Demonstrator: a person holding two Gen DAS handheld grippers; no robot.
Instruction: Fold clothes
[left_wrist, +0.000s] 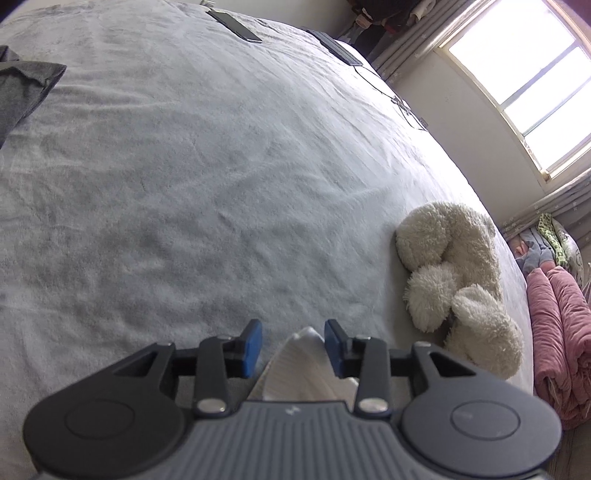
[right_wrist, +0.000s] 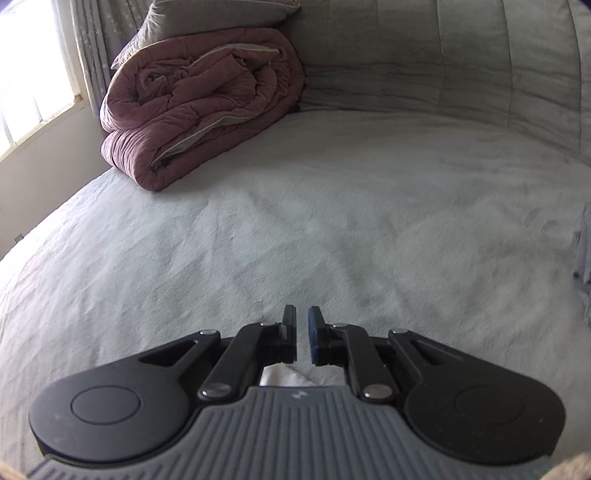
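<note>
Both tongs, my left gripper (left_wrist: 293, 347) and right gripper (right_wrist: 302, 334), stand released over the white garment (left_wrist: 306, 369) near me on the bed (left_wrist: 184, 184); I should withdraw straight back without snagging the fold.

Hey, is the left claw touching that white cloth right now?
Cannot tell. In the left wrist view the white cloth sits between the left claw's open fingers; no clear gap or contact shows.

Daylight from an overexposed window (left_wrist: 524, 88), panes blown out to white; bed sheet (left_wrist: 207, 177) softly lit, creases faintly shadowed; strong fisheye bending at the edges; right wrist view dimmer, pink quilt (right_wrist: 199, 99) in muted light; near gripper bodies slightly soft
</note>
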